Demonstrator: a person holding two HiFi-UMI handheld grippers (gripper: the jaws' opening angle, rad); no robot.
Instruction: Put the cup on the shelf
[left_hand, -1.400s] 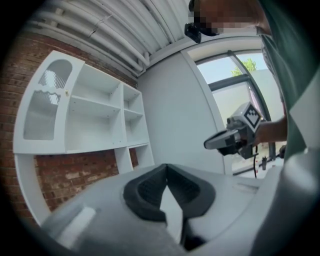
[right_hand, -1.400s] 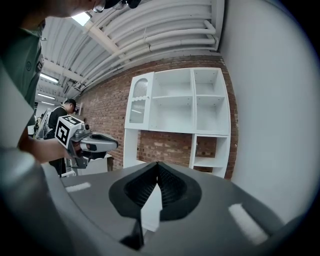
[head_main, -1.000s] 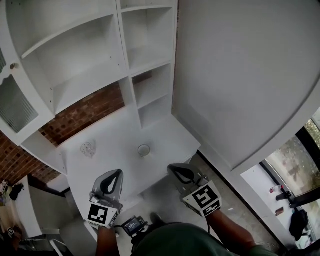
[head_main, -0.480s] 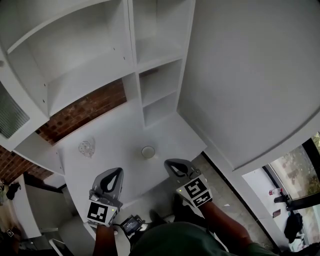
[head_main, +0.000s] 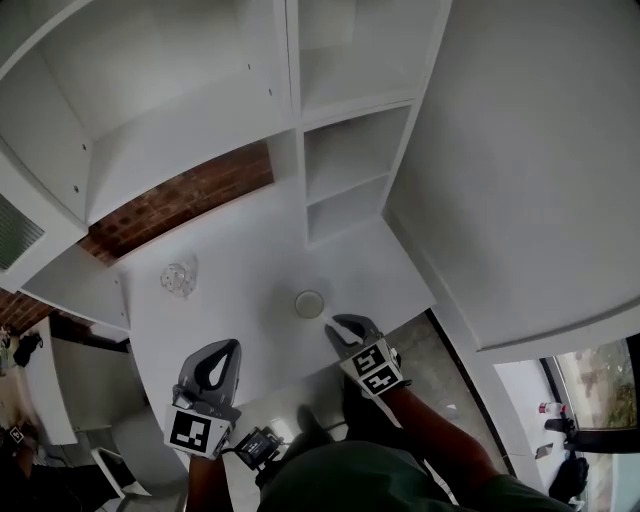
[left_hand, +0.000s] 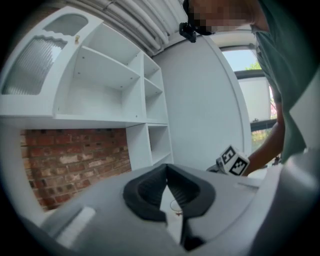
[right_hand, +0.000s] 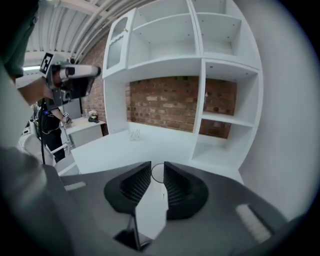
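Observation:
A small white cup (head_main: 309, 303) stands upright on the white counter (head_main: 240, 250), open side up. My right gripper (head_main: 337, 326) is just to the cup's near right, apart from it. Its jaws have just been opening and stand a little apart with nothing between them. In the right gripper view the cup (right_hand: 158, 174) shows just past the right gripper (right_hand: 157, 165). My left gripper (head_main: 226, 350) hovers over the counter's near edge, shut and empty. Its tips meet in the left gripper view (left_hand: 166, 169). The white shelf unit (head_main: 300, 150) rises behind the counter.
A small clear glass object (head_main: 178, 277) sits on the counter's left part. Open shelf compartments (head_main: 350, 205) meet the counter at the back right, a brick wall (head_main: 190, 200) shows behind it, and a white wall panel (head_main: 520, 170) stands to the right. The right gripper's marker cube (left_hand: 233, 161) shows in the left gripper view.
The right gripper has come down and forward until its tips are close beside the cup. The left gripper has shifted slightly. The head view has tilted, so the shelf looks nearer.

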